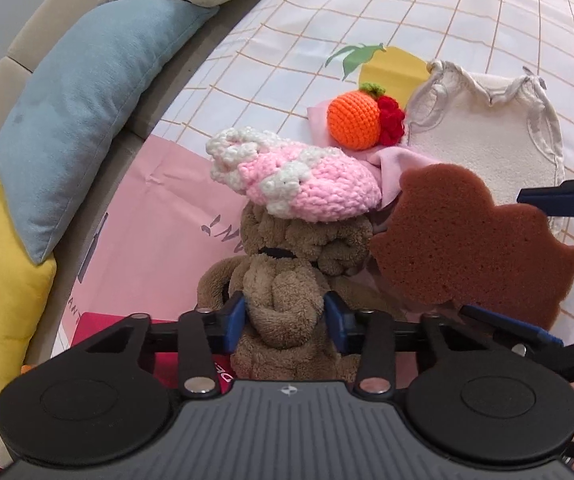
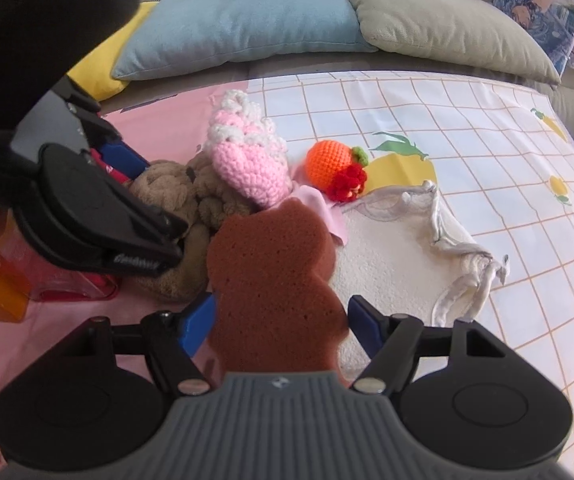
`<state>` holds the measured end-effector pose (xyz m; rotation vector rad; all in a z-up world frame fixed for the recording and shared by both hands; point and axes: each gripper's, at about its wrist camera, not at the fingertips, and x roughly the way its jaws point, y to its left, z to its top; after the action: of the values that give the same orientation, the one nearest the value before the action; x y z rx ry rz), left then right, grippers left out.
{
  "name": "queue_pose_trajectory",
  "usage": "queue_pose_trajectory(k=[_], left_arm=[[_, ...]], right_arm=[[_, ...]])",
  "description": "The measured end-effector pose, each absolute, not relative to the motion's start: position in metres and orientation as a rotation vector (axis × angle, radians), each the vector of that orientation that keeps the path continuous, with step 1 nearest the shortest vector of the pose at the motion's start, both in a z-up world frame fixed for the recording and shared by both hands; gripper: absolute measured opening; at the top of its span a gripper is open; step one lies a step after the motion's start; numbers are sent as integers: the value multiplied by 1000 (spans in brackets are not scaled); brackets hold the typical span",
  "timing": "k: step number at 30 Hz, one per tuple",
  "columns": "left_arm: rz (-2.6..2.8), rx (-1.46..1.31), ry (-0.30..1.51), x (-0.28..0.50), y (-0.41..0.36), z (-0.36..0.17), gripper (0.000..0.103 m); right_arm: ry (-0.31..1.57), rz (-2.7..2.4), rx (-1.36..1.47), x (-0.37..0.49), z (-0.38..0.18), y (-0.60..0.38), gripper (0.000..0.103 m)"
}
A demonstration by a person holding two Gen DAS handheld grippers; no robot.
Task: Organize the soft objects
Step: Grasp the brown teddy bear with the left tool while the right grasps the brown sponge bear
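Note:
A brown plush toy (image 1: 287, 280) lies on the pink part of the bedspread, and my left gripper (image 1: 283, 316) is shut on its body, both blue pads pressing into the fur. A pink and white crochet piece (image 1: 307, 188) rests on the plush's head. My right gripper (image 2: 277, 320) is shut on a brown sponge (image 2: 271, 280), which stands just right of the plush. In the right wrist view my left gripper (image 2: 175, 240) reaches onto the plush (image 2: 175, 200) from the left. Behind them lie an orange crochet ball (image 1: 353, 120) and a red crochet flower (image 1: 393, 120).
A cream cloth bag (image 2: 399, 256) lies flat to the right on the checked bedspread (image 2: 467, 140), with a pink cloth (image 2: 319, 204) beside it. Blue (image 2: 239, 20), grey-green (image 2: 439, 20) and yellow (image 1: 3, 280) pillows line the far edge. A red clear container (image 2: 67, 284) sits at the left.

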<state>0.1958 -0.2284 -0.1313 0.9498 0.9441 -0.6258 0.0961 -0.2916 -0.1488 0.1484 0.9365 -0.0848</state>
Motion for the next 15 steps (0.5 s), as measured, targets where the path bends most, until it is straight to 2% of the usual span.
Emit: queue_pose_trajectory(k=[1,6,9,15], left_arm=[[-625,942,932,193,-228,-128,38],[-630,879,883,172,-223,-101,30],[-628,843,855,158,-218,-88,29],[-634,720,815,120,-195,-52,28]], right_arm=[[935,-86,144,95,-148,-292,67],[914,-96,151,87,-134,-296,34],[914,-97,191,78,-127,-299,26],[892,-104,237,42,-107,-297,20]])
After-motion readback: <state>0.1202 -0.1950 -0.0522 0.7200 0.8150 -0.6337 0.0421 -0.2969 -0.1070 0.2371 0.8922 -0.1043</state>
